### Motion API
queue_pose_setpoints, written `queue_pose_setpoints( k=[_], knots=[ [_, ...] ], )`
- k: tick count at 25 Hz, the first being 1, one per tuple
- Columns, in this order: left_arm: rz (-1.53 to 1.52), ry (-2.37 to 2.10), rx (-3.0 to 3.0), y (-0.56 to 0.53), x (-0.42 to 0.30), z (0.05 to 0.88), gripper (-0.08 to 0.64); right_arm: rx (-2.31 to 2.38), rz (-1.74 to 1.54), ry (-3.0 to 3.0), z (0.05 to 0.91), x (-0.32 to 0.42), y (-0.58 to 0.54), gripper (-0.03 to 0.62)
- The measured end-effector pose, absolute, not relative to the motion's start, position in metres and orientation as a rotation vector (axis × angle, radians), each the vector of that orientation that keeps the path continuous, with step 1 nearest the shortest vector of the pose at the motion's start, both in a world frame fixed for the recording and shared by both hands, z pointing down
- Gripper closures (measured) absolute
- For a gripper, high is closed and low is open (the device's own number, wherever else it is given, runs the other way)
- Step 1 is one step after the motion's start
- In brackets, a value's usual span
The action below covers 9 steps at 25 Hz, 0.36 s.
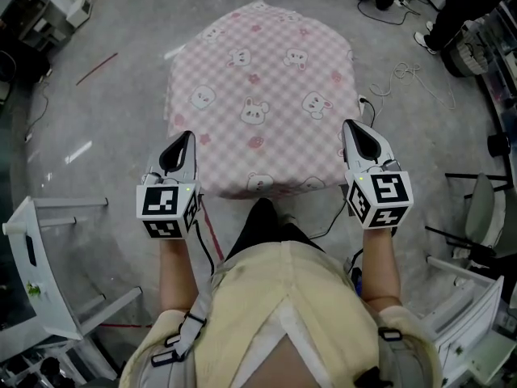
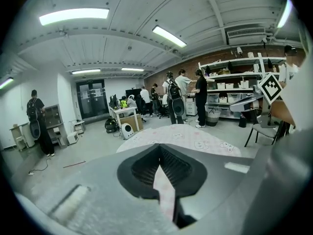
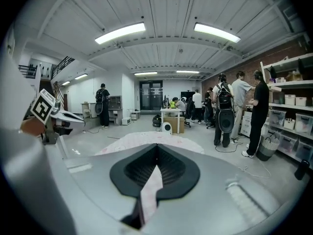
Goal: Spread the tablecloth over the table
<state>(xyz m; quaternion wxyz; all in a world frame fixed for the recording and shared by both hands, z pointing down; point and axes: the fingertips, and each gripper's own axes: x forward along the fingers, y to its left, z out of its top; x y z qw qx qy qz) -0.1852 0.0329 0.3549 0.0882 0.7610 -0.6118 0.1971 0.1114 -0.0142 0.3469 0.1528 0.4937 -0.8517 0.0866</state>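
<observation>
A pink checked tablecloth (image 1: pixel 266 95) printed with bears and rabbits lies stretched over a small table in the head view, and its near edge hangs down toward me. My left gripper (image 1: pixel 187 136) is shut on the cloth's near left corner; a pink strip of cloth (image 2: pixel 164 190) shows pinched between its jaws. My right gripper (image 1: pixel 347 125) is shut on the near right corner, with a strip of cloth (image 3: pixel 149 192) caught in its jaws. Both grippers point away from me, level with each other, on either side of the cloth's near edge.
White frames (image 1: pixel 48 257) stand at my left and right (image 1: pixel 477 305) on the grey floor. Cables (image 1: pixel 404 75) trail on the floor at the right. Several people (image 3: pixel 239 106) stand by shelves (image 2: pixel 234 82) far across the room, and a desk (image 3: pixel 173 116) is beyond the table.
</observation>
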Motion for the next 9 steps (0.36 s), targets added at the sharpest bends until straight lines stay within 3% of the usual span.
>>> queue_pose_setpoints(
  k=[9],
  knots=[
    [0.561, -1.837, 2.262, 0.0321, -0.1835, 0.3517, 0.554, 1.394, 0.233, -2.449, 0.3450, 0.1055, -0.0133, 0.589]
  ],
)
